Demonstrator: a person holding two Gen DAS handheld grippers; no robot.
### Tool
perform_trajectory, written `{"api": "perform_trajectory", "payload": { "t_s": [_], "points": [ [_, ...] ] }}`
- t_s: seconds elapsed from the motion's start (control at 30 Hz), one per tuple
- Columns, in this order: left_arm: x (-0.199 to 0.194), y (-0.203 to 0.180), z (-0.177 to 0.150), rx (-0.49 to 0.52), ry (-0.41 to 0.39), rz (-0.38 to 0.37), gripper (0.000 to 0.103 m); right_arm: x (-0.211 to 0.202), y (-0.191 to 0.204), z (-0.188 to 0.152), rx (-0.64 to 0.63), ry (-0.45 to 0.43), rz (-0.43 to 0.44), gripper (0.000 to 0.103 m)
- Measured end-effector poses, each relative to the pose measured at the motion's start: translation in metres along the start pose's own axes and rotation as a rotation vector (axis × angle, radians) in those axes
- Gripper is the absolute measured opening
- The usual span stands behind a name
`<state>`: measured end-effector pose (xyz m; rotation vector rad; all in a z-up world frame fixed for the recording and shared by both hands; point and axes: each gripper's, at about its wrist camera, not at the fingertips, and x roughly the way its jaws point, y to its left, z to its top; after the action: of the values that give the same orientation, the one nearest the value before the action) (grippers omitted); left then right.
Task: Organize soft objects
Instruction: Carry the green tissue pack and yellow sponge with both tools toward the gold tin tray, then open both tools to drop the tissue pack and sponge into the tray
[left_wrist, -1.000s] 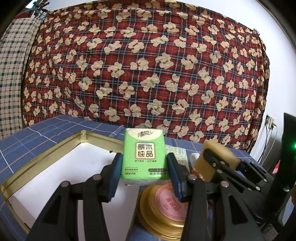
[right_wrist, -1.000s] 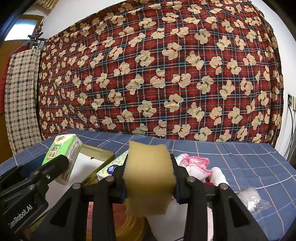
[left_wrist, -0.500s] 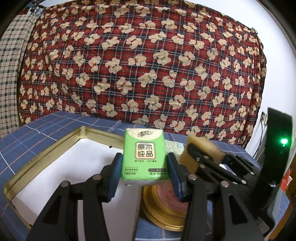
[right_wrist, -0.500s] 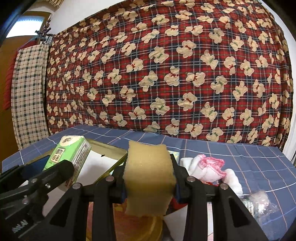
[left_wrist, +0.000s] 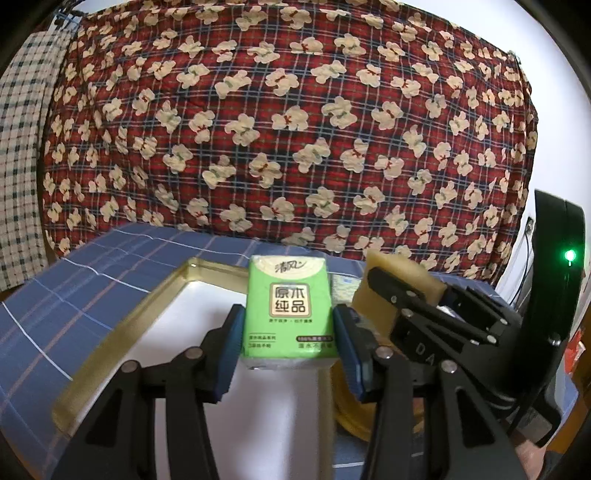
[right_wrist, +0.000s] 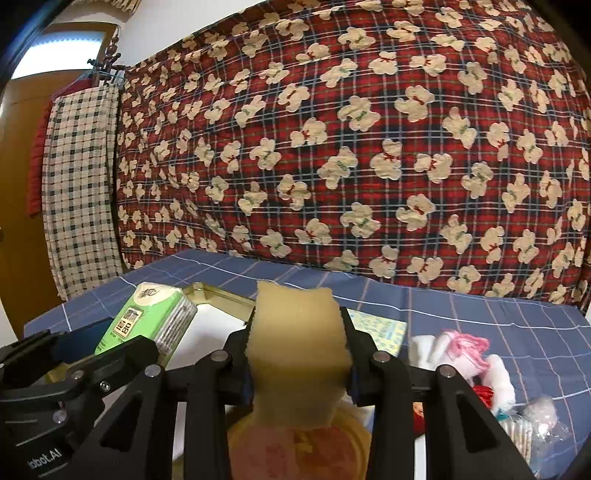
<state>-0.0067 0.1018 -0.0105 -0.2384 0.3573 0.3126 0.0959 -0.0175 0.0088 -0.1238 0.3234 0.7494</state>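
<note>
Both views are evenly lit by soft indoor light, with no hard shadows. The white tray floor (left_wrist: 207, 317) is nearly overexposed. A bright window (right_wrist: 62, 51) glares at the upper left of the right view. Fisheye distortion bows the patterned cloth (left_wrist: 295, 129) and darkens the corners. The pink-and-white cloth (right_wrist: 461, 350) and nearby items show slight motion blur.

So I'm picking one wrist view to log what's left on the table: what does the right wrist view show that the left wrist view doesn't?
Only the right wrist view: a white and pink cloth bundle and a clear plastic bag on the blue checked tablecloth. Only the left wrist view: the tissue pack's printed front. Both: the green tissue pack in the left gripper, the yellow sponge in the right gripper, the gold-rimmed tray and the round tin.
</note>
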Motion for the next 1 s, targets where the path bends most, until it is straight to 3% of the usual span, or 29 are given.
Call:
{"api": "perform_trajectory", "payload": {
  "t_s": [0.4,1.0],
  "points": [
    [0.015,0.036,0.021,0.082,0.093,0.035,0.048,0.024,0.035,0.017,-0.042,0.024,0.055,0.04],
    [0.066,0.074,0.04,0.101,0.312,0.045,0.048,0.068,0.06,0.014,-0.051,0.193,0.067,0.04]
  ]
}}
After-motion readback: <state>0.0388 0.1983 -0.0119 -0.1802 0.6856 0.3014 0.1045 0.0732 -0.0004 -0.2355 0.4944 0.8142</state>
